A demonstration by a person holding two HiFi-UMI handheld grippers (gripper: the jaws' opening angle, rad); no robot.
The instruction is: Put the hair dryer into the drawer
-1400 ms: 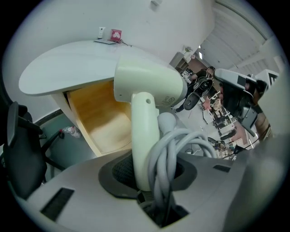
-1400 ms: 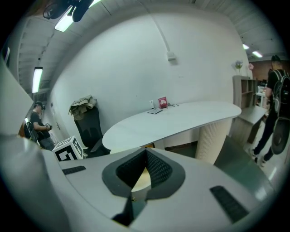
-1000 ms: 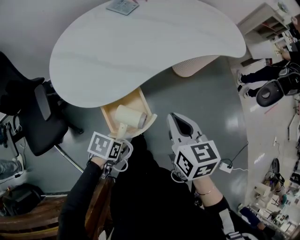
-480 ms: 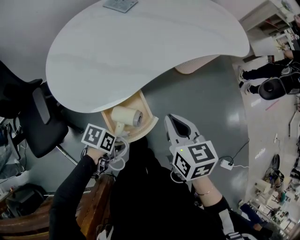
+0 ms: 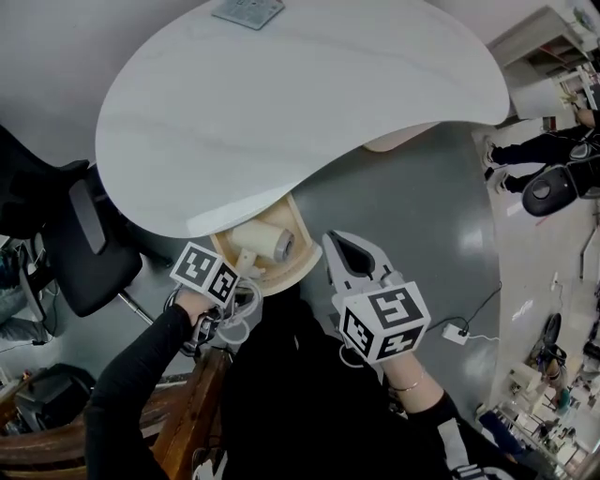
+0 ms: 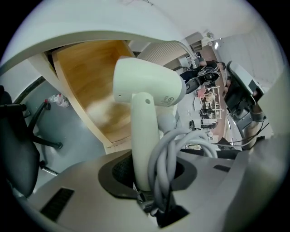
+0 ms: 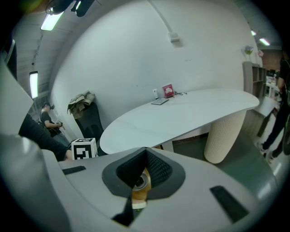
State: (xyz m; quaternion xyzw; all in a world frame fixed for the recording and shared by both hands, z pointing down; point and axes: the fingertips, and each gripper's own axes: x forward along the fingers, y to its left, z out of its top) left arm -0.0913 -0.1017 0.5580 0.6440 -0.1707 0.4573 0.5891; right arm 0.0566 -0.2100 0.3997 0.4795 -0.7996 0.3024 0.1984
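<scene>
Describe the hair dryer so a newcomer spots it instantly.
Find the big white curved table; a wooden drawer is pulled out under its near edge. Over that drawer is the hair dryer: cream, T-shaped, handle and coiled grey cable clamped in the left tongs.

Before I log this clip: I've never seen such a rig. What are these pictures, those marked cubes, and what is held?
No robot here: a person holds a two-jaw gripper in each hand; the marker cubes are parts of them. The head view comes from a camera on the person's head, looking down; the other two cameras ride on the grippers and look along their jaws. The left gripper is shut on the handle of a white hair dryer, coiled cord alongside, the dryer's head over the open wooden drawer under the white table. The right gripper has its jaws together on nothing. A small flat item lies at the table's far edge.
</scene>
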